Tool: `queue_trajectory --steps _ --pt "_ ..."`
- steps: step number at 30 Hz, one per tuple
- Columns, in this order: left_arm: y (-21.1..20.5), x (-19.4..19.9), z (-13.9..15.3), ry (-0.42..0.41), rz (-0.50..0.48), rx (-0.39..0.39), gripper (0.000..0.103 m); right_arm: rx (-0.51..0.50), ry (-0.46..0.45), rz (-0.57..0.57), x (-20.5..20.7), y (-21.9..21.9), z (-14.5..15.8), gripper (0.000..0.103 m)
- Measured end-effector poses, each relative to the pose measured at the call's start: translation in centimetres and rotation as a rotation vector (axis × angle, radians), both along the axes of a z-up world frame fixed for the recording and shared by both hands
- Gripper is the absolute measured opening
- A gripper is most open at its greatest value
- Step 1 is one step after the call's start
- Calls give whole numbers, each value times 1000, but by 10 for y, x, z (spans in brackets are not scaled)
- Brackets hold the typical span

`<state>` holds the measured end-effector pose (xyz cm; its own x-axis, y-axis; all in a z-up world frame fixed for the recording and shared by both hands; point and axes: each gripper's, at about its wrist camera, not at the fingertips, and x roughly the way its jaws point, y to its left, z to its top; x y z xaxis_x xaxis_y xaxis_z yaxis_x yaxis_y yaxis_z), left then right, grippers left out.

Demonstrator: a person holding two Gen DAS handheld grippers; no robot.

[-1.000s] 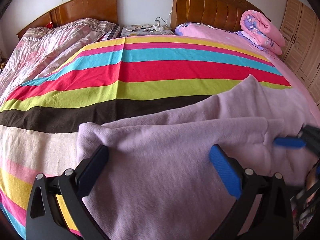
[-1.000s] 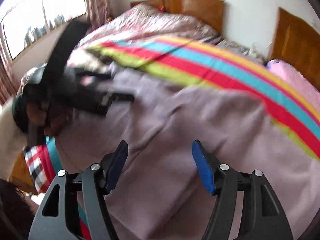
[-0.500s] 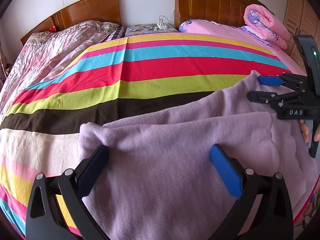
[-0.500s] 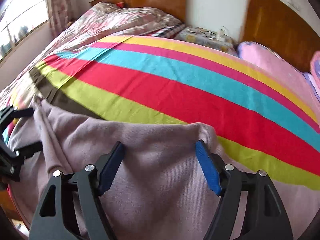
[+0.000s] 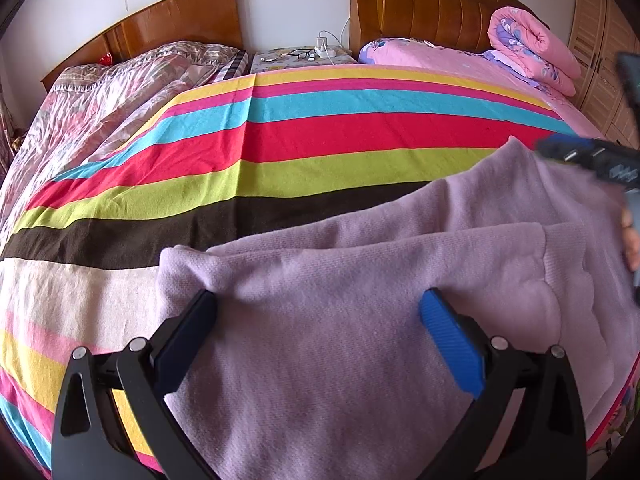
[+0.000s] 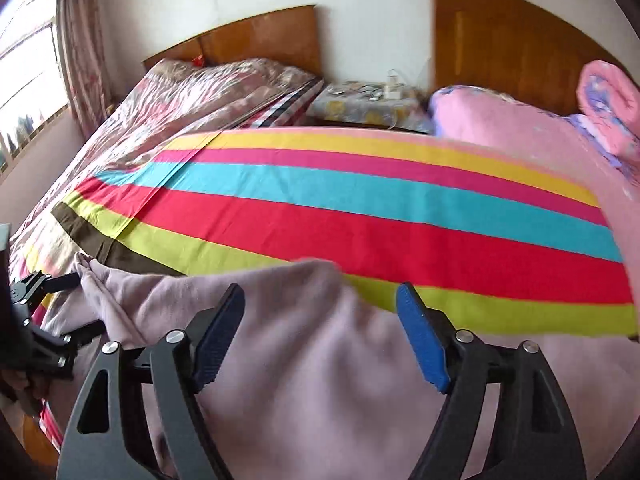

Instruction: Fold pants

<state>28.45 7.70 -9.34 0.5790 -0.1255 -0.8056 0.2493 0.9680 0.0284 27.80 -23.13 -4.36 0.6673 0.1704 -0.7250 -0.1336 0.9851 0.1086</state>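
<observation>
Lilac knit pants (image 5: pixel 360 280) lie folded over on the striped blanket (image 5: pixel 320 136) at the near edge of the bed. My left gripper (image 5: pixel 320 320) hovers open over their near left part, cloth lying under and between its wide-spread fingers without being pinched. My right gripper (image 6: pixel 320 320) is over the far right corner of the pants (image 6: pixel 280 360); its jaws are opening and the pads do not press on the cloth. The right gripper (image 5: pixel 576 152) shows blurred at the right edge of the left wrist view. At the left edge of the right wrist view, the left gripper (image 6: pixel 76 304) is beside a bunched pants corner.
Two wooden headboards (image 5: pixel 432 4) stand at the back with a cluttered nightstand (image 5: pixel 304 56) between them. A rumpled floral quilt (image 5: pixel 120 88) lies left, a rolled pink quilt (image 5: pixel 532 44) and wardrobe (image 5: pixel 600 60) right. A window (image 6: pixel 24 80) is at far left.
My right gripper swung away from the left hand to the far right corner of the pants, and its jaws spread wider. The left gripper stayed in place, open.
</observation>
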Motion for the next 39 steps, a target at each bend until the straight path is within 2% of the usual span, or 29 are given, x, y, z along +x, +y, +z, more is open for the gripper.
queue_trajectory --steps 1,2,5,6,7,9,11,13,14,16,17,19,21,23,24,26,27,29,30,32,33,39 --pt "-1 0 0 0 1 4 102 -2 32 -1 -5 -8 -3 86" --pt "-1 0 0 0 2 6 102 -20 71 2 -10 -13 -8 88" --pt "-2 0 0 -1 4 9 102 -138 143 -27 -26 -30 -29 88" --pt "-1 1 0 -1 5 9 102 -150 187 -41 -32 -41 -40 88" --pt "-2 1 0 -1 4 10 102 -132 193 -53 -34 -49 -44 88" --pt "-3 0 0 -1 4 11 102 -79 158 -105 -46 -65 -36 87" --pt "-4 -1 3 -11 28 27 102 -72 104 -129 -62 -71 -19 87" --pt "-16 -11 16 -54 77 101 99 -45 31 -114 -89 -74 -1 88" --pt "-25 -22 29 -99 65 88 98 -29 18 -101 -101 -74 3 88" --pt "-48 -43 51 -176 -33 12 100 -21 35 -60 -124 -71 0 88" --pt "-58 -50 56 -194 -71 0 101 -31 46 -54 -129 -66 -5 88" --pt "-88 -60 55 -200 -162 10 102 -44 96 -42 -148 -59 -25 88" --pt "-111 -62 39 -160 -221 39 102 -34 111 -58 -162 -65 -44 88" --pt "-130 -60 15 -108 -246 94 102 35 51 -89 -185 -77 -43 88" --pt "-135 -57 4 -81 -249 113 102 108 15 -114 -199 -90 -36 88" --pt "-135 -56 -3 -69 -254 64 102 213 -60 -186 -222 -121 -25 88" --pt "-133 -52 -3 -47 -256 45 102 273 -91 -269 -237 -148 -22 88" --pt "-127 -49 -7 -18 -251 -2 102 355 -94 -387 -251 -183 -23 88" --pt "-127 -49 -8 -18 -251 -5 102 433 -83 -456 -260 -205 -30 88" --pt "-129 -50 -9 -24 -251 4 102 576 -38 -520 -267 -233 -44 87" --pt "-130 -50 -9 -26 -249 5 102 624 -18 -542 -268 -242 -52 83" --pt "-128 -48 -9 -25 -249 -1 102 595 4 -537 -237 -251 -58 79"
